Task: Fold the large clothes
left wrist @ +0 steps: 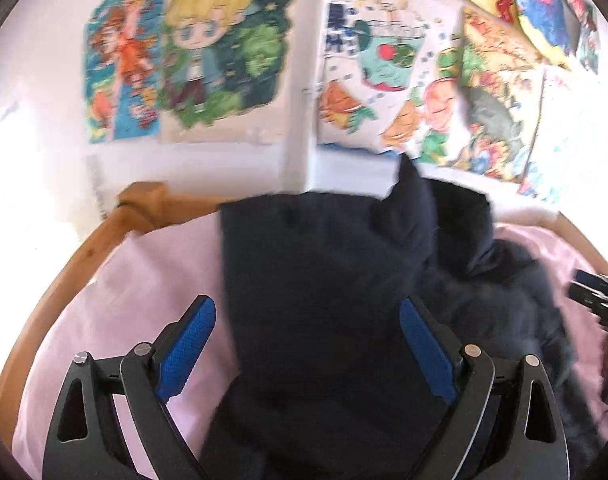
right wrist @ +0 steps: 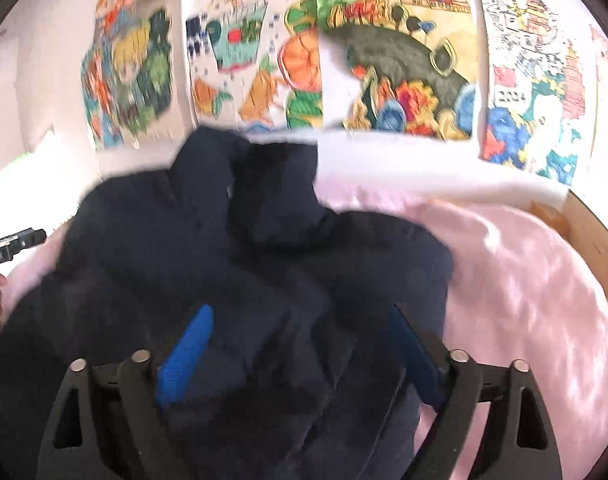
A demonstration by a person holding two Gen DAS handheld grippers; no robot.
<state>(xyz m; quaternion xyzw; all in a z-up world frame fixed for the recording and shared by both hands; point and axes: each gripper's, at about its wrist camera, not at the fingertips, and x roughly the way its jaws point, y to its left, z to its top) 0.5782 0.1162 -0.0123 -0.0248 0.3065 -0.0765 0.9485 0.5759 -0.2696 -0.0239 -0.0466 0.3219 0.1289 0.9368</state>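
2 claws are working over 1 dark navy garment (left wrist: pixel 328 280), which is lying crumpled on a pink sheet (left wrist: pixel 143 280) inside a wooden bed frame (left wrist: pixel 103 236), below a wall of coloured drawings (left wrist: pixel 191 52). In the left wrist view, we are holding the left claw (left wrist: pixel 308 348) with its blue pads spread wide, gripping nothing, and a flat panel of cloth is sitting between them. The right claw (right wrist: pixel 304 356) is likewise gaping over bunched folds, its right pad half sunk in fabric.

We are judging the garment soft, limp and fairly thick, probably heavy enough to sag and drag when lifted, not slippery, not fragile. A raised peak is standing at 12 o'clock from the left claw. We are favouring a pinch on a single-layer edge or corner toward 12 o'clock, rather than the heaped middle.
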